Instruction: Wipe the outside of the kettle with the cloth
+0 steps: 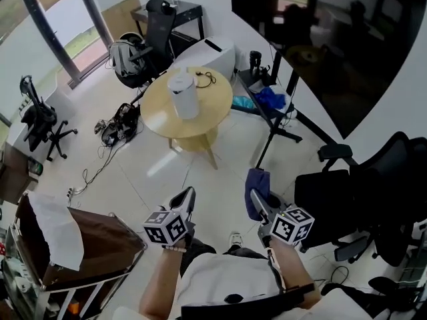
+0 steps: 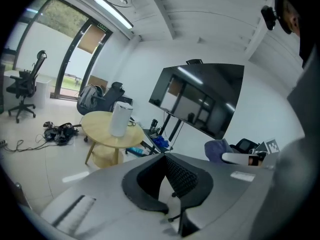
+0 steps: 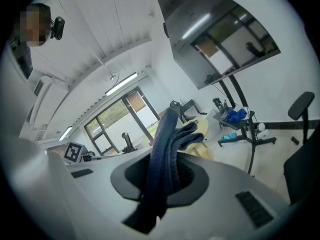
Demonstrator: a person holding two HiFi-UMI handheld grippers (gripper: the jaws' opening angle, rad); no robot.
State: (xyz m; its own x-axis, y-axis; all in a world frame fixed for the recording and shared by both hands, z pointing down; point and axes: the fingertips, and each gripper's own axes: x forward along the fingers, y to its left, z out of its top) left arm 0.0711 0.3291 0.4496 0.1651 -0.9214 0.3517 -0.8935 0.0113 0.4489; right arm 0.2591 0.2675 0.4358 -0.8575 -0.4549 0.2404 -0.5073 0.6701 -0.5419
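A white kettle (image 1: 183, 93) stands upright on a round wooden table (image 1: 208, 121) across the room, well ahead of both grippers. My left gripper (image 1: 185, 198) is held low in front of the person, shut, with nothing between its jaws. In the left gripper view the kettle (image 2: 120, 118) shows far off above the closed jaws of the left gripper (image 2: 165, 157). My right gripper (image 1: 256, 204) is shut on a dark blue cloth (image 1: 257, 184). The cloth (image 3: 167, 149) sticks up folded out of the right gripper (image 3: 166, 176) and hides most of the table behind it.
A black stand (image 1: 273, 115) carrying a large dark screen (image 1: 333, 39) stands right of the table, with blue things on its shelf. A black office chair (image 1: 360, 199) is close on the right. Bags and cables (image 1: 120, 125) lie on the floor left of the table. A brown box (image 1: 80, 245) is at lower left.
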